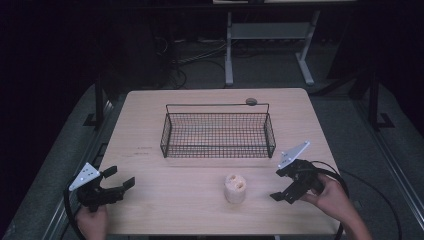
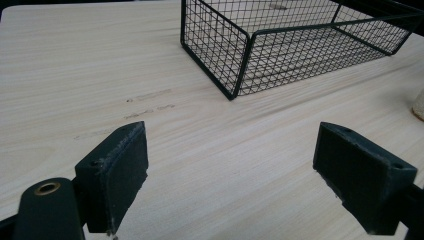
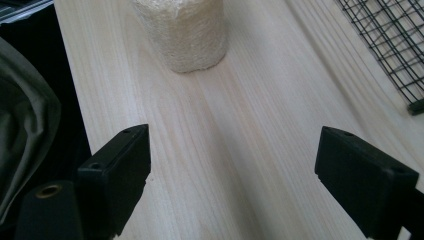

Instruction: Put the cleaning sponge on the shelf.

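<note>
A pale, rough cylinder [image 1: 236, 188] with holes in its top stands upright on the wooden table [image 1: 165, 195], near the front edge and a little right of centre. In the right gripper view this cylinder [image 3: 183, 32] sits ahead of the jaws. My right gripper [image 1: 283, 185] hovers just to the right of it, open and holding nothing. At the front left corner my left gripper [image 1: 120, 179] is also open and empty. A black wire basket [image 1: 218, 131] with a handle rests in the middle of the table; it is also the basket [image 2: 280, 45] ahead of my left jaws.
A small dark round thing [image 1: 251, 101] lies behind the basket near the far edge. Past the table stand a white desk frame [image 1: 265, 40] and loose cables [image 1: 190, 60] on a dark floor. Bare wood lies between both grippers and the basket.
</note>
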`<state>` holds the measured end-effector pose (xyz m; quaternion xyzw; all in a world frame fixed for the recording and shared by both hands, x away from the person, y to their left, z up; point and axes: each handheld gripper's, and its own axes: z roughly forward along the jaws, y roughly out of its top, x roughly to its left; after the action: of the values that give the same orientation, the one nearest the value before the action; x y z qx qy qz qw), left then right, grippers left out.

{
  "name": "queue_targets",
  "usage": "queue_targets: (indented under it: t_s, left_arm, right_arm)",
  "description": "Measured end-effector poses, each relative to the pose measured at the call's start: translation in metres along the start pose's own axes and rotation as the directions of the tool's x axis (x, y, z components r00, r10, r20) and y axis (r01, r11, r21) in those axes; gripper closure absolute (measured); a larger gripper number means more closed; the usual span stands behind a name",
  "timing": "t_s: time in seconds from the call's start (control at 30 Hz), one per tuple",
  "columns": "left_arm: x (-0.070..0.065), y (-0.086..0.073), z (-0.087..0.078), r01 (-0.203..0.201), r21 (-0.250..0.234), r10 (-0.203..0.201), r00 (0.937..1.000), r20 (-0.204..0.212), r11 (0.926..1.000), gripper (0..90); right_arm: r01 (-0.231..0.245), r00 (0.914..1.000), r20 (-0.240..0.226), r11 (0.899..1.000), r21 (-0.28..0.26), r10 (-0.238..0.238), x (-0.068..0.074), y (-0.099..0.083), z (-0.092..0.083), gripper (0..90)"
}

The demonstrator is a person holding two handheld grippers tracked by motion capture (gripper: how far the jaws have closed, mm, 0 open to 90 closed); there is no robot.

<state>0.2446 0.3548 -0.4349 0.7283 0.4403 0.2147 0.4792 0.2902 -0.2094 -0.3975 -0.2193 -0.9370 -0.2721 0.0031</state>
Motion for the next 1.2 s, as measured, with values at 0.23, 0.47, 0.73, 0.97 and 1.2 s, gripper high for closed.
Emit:
queue_targets:
  t_s: [0.23, 0.47, 0.73, 0.97, 1.2]
  left_arm:
    - [-0.001, 0.0, 0.001, -0.002, 0.003, 0.002, 1.0, 0.004, 1.0, 13.8]
    - [-0.002, 0.001, 0.001, 0.002, -0.002, -0.002, 1.0, 0.007, 1.0, 13.8]
    - [-0.001, 0.0, 0.0, 0.005, -0.008, -0.005, 1.0, 0.005, 1.0, 13.8]
    - [-0.002, 0.0, 0.0, -0.001, -0.005, 0.001, 1.0, 0.006, 1.0, 13.8]
    - [-0.002, 0.001, 0.0, -0.001, -0.006, 0.001, 1.0, 0.006, 1.0, 13.8]
  right_arm:
    - [0.019, 0.9997, -0.013, 1.0, 0.009, -0.019, 0.002, 0.007, 0.003, 14.2]
    - [0.047, 0.9987, -0.019, 0.999, 0.007, -0.047, 0.009, 0.017, 0.004, 14.2]
    - [0.055, 0.9978, -0.038, 0.998, 0.029, -0.053, 0.01, 0.023, 0.012, 14.2]
    - [0.065, 0.9967, -0.052, 0.997, 0.035, -0.063, 0.011, 0.029, 0.018, 14.2]
    - [0.076, 0.9956, -0.058, 0.996, 0.042, -0.074, 0.012, 0.035, 0.02, 14.2]
